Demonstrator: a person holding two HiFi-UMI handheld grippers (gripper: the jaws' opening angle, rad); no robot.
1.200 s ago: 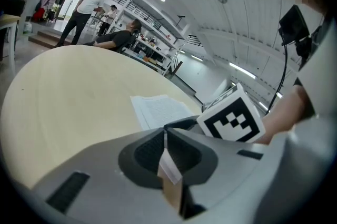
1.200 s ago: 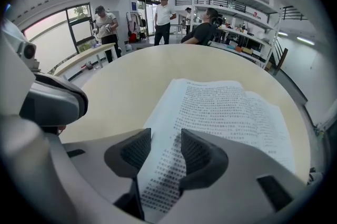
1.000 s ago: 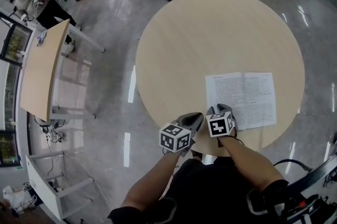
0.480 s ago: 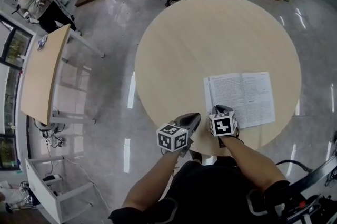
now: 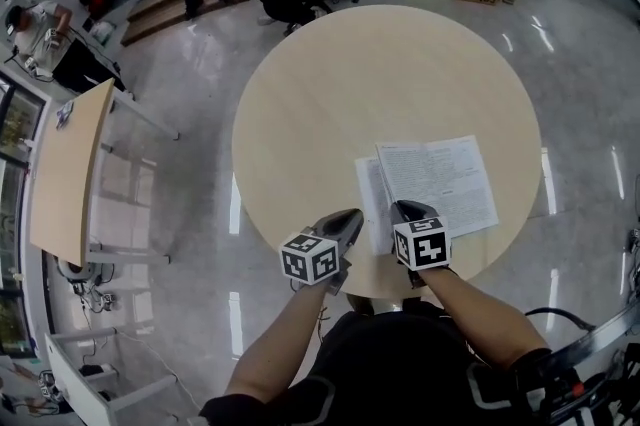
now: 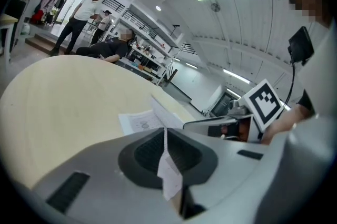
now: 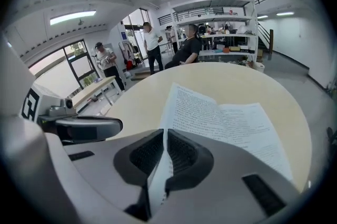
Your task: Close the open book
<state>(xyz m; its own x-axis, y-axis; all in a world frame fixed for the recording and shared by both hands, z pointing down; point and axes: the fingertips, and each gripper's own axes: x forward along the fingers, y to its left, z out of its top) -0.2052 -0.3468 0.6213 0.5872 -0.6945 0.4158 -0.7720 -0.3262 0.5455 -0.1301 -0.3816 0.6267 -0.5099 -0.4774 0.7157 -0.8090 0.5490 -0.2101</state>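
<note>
Right tool (image 7: 165,138) pinches book page (image 7: 196,107) (seen only in right gripper view).

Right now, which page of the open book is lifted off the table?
The left page, pinched by the right gripper and curling upward; the right page lies flat.

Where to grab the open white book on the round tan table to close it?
Grip the near bottom edge of the left leaf of the white open book, coming from the round tan table's near rim: it lies flat, spine running away, so only a thin leaf edge fits. The grey right gripper is shut there.
</note>
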